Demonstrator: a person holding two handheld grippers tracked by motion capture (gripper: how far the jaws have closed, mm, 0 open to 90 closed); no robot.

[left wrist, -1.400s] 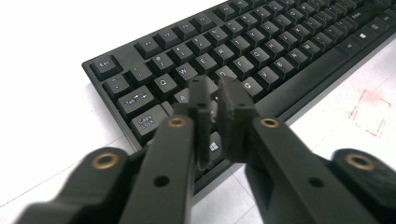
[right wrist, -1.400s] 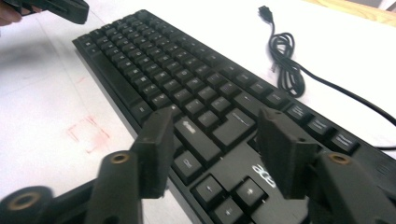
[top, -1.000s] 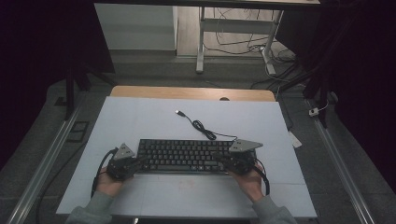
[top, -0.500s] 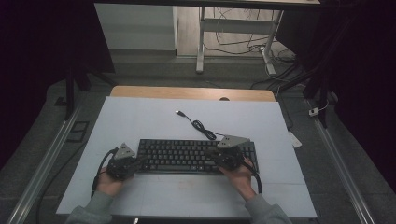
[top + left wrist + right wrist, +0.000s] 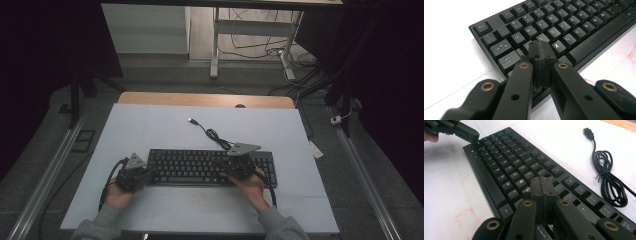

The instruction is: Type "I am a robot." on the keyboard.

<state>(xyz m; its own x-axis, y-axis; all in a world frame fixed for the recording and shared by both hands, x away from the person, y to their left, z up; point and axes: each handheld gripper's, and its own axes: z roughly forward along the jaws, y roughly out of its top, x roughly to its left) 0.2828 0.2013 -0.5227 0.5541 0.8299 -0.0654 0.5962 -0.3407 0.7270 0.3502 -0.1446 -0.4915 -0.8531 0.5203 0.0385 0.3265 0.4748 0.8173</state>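
A black keyboard [image 5: 200, 166] lies across the near middle of the white table [image 5: 150, 130]. My left gripper [image 5: 147, 175] is at its left end. In the left gripper view that gripper [image 5: 541, 48] is shut with nothing between its jaws, its tips resting over the keyboard [image 5: 574, 27] near the A and S keys. My right gripper [image 5: 227, 167] is over the keyboard's right half. The right gripper view shows it [image 5: 541, 185] shut and empty, tips down on the keys of the keyboard [image 5: 504, 162], with the left gripper [image 5: 461, 131] at the far end.
The keyboard's black cable [image 5: 216, 136] lies coiled behind it, and its USB plug [image 5: 191, 120] is loose on the table. In the right gripper view the coil [image 5: 610, 186] is to the right. Faint red marks [image 5: 464, 217] are drawn on the table in front.
My right gripper has moved left, from the keyboard's right end to over its right half. The left gripper and the keyboard have stayed put.
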